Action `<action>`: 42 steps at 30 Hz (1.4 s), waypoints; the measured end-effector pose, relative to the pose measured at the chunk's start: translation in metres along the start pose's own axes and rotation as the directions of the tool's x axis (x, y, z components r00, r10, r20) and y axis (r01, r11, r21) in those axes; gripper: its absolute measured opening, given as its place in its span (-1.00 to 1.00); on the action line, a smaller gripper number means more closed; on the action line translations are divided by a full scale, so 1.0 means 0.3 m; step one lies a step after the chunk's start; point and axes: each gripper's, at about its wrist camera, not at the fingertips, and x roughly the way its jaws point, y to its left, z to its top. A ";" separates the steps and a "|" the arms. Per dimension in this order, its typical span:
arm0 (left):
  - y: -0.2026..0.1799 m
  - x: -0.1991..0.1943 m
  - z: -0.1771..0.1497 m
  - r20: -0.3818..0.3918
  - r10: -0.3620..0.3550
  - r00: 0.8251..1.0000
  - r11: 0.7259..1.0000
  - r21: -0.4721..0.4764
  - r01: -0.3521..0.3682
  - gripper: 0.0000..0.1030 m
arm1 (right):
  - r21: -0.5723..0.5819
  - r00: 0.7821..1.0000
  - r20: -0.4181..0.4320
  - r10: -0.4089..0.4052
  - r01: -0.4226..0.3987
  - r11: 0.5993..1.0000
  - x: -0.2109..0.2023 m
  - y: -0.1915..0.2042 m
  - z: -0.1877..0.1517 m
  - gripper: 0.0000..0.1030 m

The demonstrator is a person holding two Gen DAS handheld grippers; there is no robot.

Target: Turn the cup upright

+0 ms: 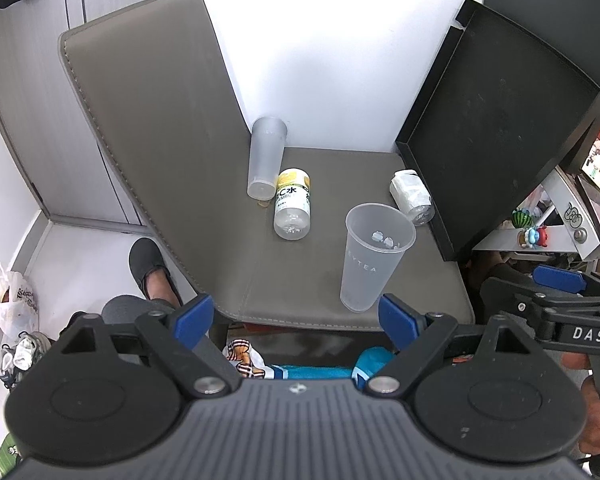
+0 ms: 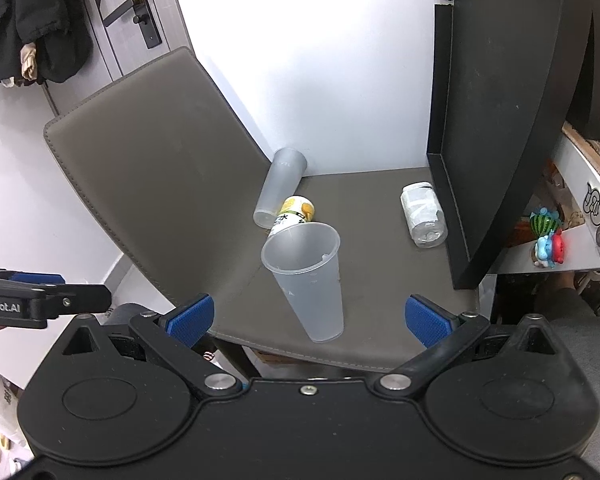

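Observation:
A clear plastic cup (image 1: 370,256) stands upright, mouth up, near the front edge of a grey chair seat (image 1: 320,280); it also shows in the right wrist view (image 2: 310,284). A second clear cup (image 1: 265,158) stands mouth down at the back of the seat, against the backrest; it also shows in the right wrist view (image 2: 279,188). My left gripper (image 1: 296,318) is open and empty, just in front of the seat's front edge. My right gripper (image 2: 310,316) is open and empty, its fingers wide on either side of the upright cup's base, not touching it.
A yellow-labelled bottle (image 1: 293,202) lies beside the inverted cup. A clear bottle with a white label (image 1: 412,196) lies by a black tray (image 1: 496,128) leaning at the seat's right. The chair backrest (image 1: 148,120) rises at left. A shelf with small toys (image 2: 548,240) is at right.

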 end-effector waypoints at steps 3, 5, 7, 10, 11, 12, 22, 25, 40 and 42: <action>0.001 0.001 -0.001 -0.001 0.001 1.000 1.000 -0.002 -0.001 0.72 | 0.000 1.000 0.001 0.008 -0.008 1.000 -0.005 -0.002 0.002 1.00; -0.001 0.001 -0.002 -0.001 0.000 1.000 1.000 -0.001 0.000 0.72 | -0.001 1.000 0.002 0.008 -0.008 1.000 -0.005 -0.002 0.003 1.00; -0.004 0.001 -0.002 0.000 -0.001 1.000 1.000 0.003 0.001 0.72 | -0.002 1.000 0.001 0.009 -0.009 1.000 -0.006 0.000 0.002 1.00; -0.005 -0.001 -0.004 0.001 -0.004 1.000 1.000 0.004 0.004 0.72 | -0.008 1.000 0.001 0.003 -0.003 1.000 -0.007 0.004 0.002 1.00; -0.004 -0.002 -0.005 0.001 -0.005 1.000 1.000 0.004 0.005 0.72 | -0.008 1.000 0.001 0.001 -0.001 1.000 -0.008 0.006 0.001 1.00; -0.005 -0.002 -0.004 0.002 -0.005 1.000 1.000 0.004 0.005 0.72 | -0.008 1.000 0.001 0.000 0.000 1.000 -0.009 0.006 -0.001 1.00; -0.010 0.001 -0.008 -0.003 -0.016 1.000 1.000 0.009 0.016 0.72 | -0.007 1.000 -0.002 -0.013 0.013 1.000 -0.008 0.004 -0.006 1.00; -0.012 0.000 -0.010 -0.002 -0.018 1.000 1.000 0.010 0.018 0.72 | -0.004 1.000 -0.002 -0.014 0.013 1.000 -0.008 0.003 -0.006 1.00; -0.026 0.006 -0.014 -0.008 -0.022 1.000 1.000 0.009 0.022 0.72 | 0.004 1.000 -0.007 -0.017 0.017 1.000 -0.008 -0.006 -0.012 1.00; -0.028 0.008 -0.013 -0.008 -0.023 1.000 1.000 0.010 0.023 0.72 | 0.004 1.000 -0.008 -0.016 0.017 1.000 -0.007 -0.009 -0.012 1.00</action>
